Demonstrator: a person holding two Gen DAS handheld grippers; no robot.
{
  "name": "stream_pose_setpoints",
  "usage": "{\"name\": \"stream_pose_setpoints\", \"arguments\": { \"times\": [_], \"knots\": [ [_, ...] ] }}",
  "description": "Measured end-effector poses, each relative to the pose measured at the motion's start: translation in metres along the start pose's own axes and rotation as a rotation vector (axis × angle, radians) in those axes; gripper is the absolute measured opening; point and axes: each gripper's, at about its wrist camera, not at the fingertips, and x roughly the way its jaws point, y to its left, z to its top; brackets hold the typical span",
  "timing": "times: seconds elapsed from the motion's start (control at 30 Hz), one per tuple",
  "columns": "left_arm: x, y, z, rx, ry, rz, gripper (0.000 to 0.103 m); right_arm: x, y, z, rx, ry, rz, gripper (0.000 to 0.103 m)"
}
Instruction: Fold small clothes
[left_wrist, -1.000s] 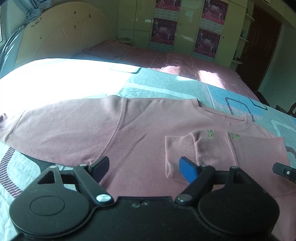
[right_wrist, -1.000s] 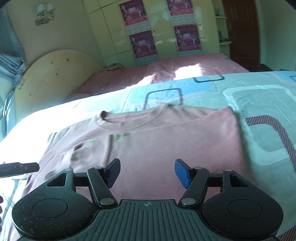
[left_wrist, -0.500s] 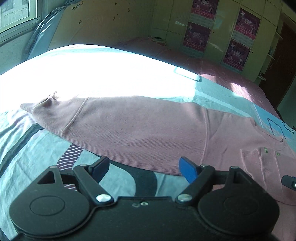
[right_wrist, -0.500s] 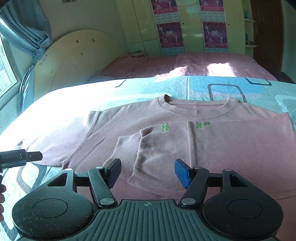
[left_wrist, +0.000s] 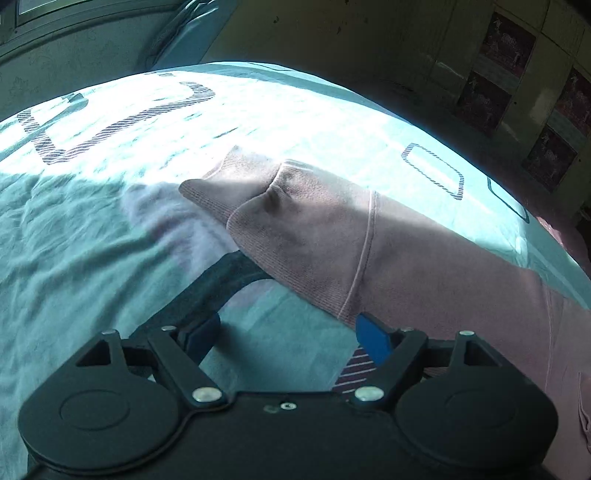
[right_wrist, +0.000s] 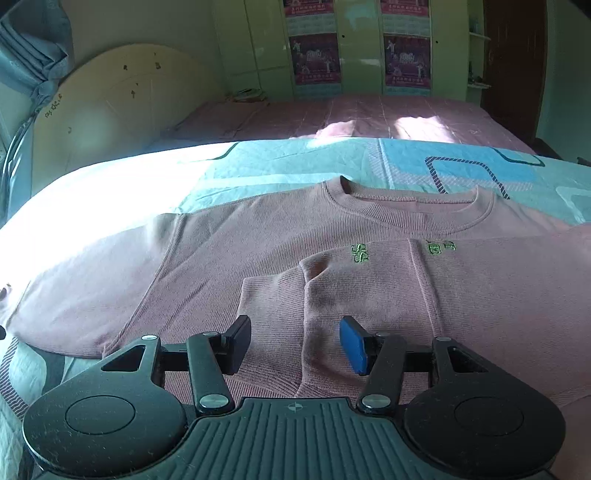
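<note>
left gripper (left_wrist: 288, 338) hovers with jaws apart beside the sweater (right_wrist: 258, 258) cuff (left_wrist: 236, 192) on the bed (right_wrist: 277, 162); right gripper (right_wrist: 295, 343), jaws just narrowing yet apart, sits over the folded sleeve (right_wrist: 369, 295).

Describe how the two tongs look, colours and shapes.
Both tongs, left and right, are black, with round discs at each side, silver screws and two fingers: one pad black, one blue. The right body is ribbed and bears a small crosshair mark.
</note>
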Motion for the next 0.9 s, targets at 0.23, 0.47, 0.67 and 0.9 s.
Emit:
{"name": "stream_pose_setpoints", "arguments": {
  "times": [0.23,0.47,0.67,0.9],
  "knots": [
    [0.023,0.021,0.025,-0.126,-0.039,-0.046,0.081,0.009,0.000,-0.006,0.004,0.028,-0.003,0.054],
    [0.038,0.032,0.033,-0.185,-0.121,-0.054,0.034,0.016,0.002,-0.012,-0.006,0.041,-0.040,0.054],
    [0.024,0.026,0.034,-0.168,-0.169,-0.109,0.010,0.011,0.003,-0.011,0.014,0.041,-0.036,0.054],
    [-0.037,-0.069,0.025,0.093,-0.253,-0.344,0.010,-0.017,-0.012,-0.004,0.068,-0.031,-0.006,0.054]
  ]
}}
